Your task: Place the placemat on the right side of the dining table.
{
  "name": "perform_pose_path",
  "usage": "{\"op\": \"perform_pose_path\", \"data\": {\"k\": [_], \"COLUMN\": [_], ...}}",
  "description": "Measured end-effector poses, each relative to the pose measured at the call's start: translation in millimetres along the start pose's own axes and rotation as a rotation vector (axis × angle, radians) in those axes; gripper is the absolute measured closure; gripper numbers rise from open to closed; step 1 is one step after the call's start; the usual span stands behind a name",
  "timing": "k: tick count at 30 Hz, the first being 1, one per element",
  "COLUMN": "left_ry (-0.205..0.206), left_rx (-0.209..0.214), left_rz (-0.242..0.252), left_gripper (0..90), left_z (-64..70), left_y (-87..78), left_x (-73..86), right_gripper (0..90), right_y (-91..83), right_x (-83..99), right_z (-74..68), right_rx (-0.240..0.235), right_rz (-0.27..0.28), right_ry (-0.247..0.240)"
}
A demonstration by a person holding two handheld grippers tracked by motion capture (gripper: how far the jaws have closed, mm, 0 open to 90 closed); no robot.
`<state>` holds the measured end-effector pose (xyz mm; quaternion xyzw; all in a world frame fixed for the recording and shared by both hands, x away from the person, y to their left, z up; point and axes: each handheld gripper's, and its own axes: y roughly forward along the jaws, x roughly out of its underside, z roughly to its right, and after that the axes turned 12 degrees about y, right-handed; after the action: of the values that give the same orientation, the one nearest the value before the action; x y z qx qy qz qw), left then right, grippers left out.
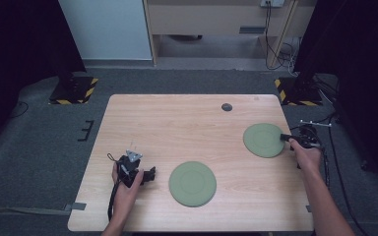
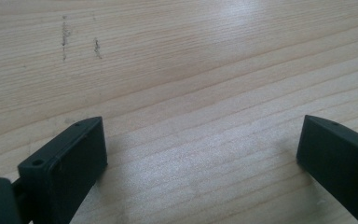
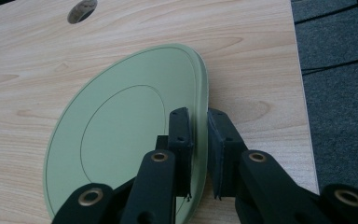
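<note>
Wooden table point(image 1: 177, 123), light grain, bearing two green plates. Far plate point(image 1: 264, 140) sits near the table's right edge; near plate point(image 1: 192, 183) lies flat toward the front, centre.

Right gripper point(image 1: 286, 138) meets the far plate at its right rim. Right gripper view: jaws clamped on the far plate point(image 3: 121, 135), one jaw on the upper face, the other under the rim, so the rim runs between them. In that view the plate looks tipped, its gripped edge raised off the wood; the high view is too small to confirm the tilt. That view also shows a dark round hole point(image 3: 82, 10) in the tabletop beyond the plate, seen from above as a small disc point(image 1: 227, 106) near the far edge.

Left gripper point(image 1: 150, 175) rests at front left, just beside the near plate and apart from it. Left gripper view: jaws spread wide, only bare table point(image 2: 191, 84) between them, low over the wood.
</note>
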<state>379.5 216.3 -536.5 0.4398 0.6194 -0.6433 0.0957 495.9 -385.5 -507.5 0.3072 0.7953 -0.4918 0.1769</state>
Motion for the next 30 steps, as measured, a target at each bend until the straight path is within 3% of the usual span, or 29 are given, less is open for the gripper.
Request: {"op": "perform_pose_path", "data": {"k": [7, 14, 20, 25, 30], "left_ry": [0.000, 0.000, -0.001, 0.000, 0.000], "left_rx": [0.000, 0.000, 0.000, 0.000, 0.000], "left_rz": [0.000, 0.000, 0.000, 0.000, 0.000], "left_gripper": [1.2, 1.2, 1.1, 1.1, 1.1], "left_z": [0.0, 0.0, -0.1, -0.1, -0.1], "left_y": [0.0, 0.0, 0.1, 0.1, 0.1], "left_x": [0.0, 0.0, 0.0, 0.0, 0.0], "right_gripper": [79.3, 76.5, 75.1, 68.2, 52.0], "right_y": [0.8, -0.8, -4.6, -3.5, -1.8], "right_x": [1.0, 0.8, -1.1, -0.5, -0.5], "right_z": [1.6, 2.4, 2.7, -2.1, -8.7], "right_rx": [0.008, 0.049, 0.036, 0.025, 0.017], "right_rz": [-0.004, 0.007, 0.022, 0.021, 0.029], "right_ry": [0.000, -0.025, -0.021, -0.022, -0.027]}}
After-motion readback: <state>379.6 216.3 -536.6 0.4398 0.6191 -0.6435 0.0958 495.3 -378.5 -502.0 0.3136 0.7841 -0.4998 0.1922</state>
